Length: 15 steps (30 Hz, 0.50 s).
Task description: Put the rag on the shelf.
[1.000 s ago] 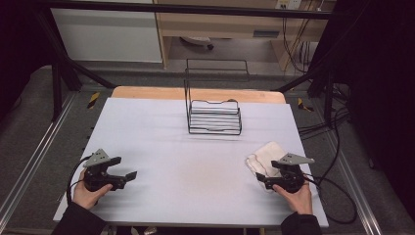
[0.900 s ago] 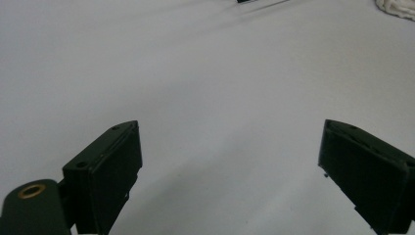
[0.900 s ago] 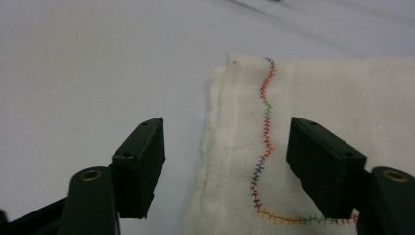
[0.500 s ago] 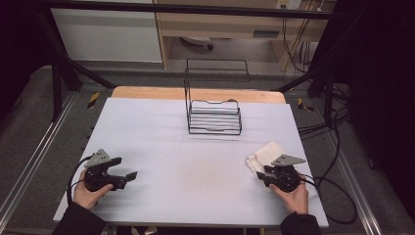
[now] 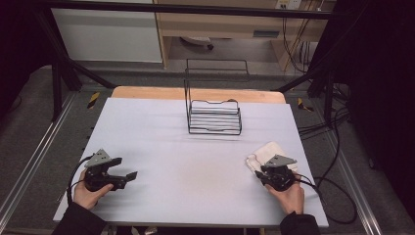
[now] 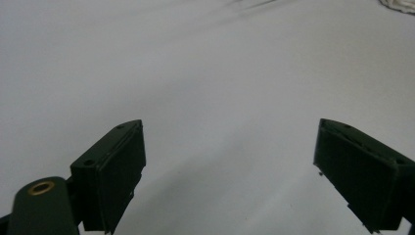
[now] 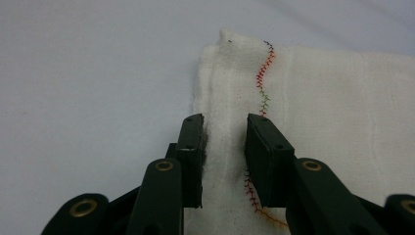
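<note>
Hands at the near edge of a pale desk (image 5: 195,171) each hold a black gripper. The left gripper (image 5: 128,175) rests low on the near left, its jaws standing wide with nothing but bare desk between them. The right gripper (image 7: 224,147) sits on the near right, and its jaws have just been closing, narrow now, around a raised fold at the edge of a white cloth (image 7: 333,122). The pads look to be touching the fold on both sides. A line of coloured stitching (image 7: 264,78) runs along the hem just beside the right jaw.

The cloth lies bunched on the desk's right side, under and just beyond the right gripper. It looks light, soft and limp, likely to sag and unfold when lifted, so the thick doubled hem seems the firmest place to pinch.

Farther back, near the middle of the desk's far edge, stands an empty black wire rack (image 5: 214,116).
</note>
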Available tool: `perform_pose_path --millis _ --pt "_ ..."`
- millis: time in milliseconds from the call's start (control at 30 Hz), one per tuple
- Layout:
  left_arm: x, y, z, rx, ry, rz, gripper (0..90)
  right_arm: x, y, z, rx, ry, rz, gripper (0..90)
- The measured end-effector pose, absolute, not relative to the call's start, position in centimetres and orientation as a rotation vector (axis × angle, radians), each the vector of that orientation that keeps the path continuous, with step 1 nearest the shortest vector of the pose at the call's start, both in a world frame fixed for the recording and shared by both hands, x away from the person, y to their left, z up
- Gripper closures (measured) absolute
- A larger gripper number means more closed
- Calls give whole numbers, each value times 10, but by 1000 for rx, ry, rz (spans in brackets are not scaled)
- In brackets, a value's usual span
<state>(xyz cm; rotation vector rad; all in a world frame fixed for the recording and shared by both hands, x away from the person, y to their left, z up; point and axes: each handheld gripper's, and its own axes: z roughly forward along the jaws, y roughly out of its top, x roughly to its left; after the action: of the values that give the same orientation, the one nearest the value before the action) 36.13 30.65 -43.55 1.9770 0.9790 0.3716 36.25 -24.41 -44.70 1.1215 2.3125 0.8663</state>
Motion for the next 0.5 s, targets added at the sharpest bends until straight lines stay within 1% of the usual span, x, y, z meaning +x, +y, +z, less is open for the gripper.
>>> perform_pose_path --millis 100,233,300,367,500 --pt "361 307 -435 1977 980 370 120 362 -241 -447 1107 2311 829 720" --pt "361 307 -435 1975 982 368 122 363 -241 -445 1124 2308 837 802" --pt "361 307 -436 1978 982 369 123 364 -242 -445 1134 2307 845 810" --pt "361 307 -435 1977 982 368 124 364 -243 -444 1142 2310 856 781" --pt "362 307 -435 1973 985 371 124 364 -243 -440 1139 2298 937 642"
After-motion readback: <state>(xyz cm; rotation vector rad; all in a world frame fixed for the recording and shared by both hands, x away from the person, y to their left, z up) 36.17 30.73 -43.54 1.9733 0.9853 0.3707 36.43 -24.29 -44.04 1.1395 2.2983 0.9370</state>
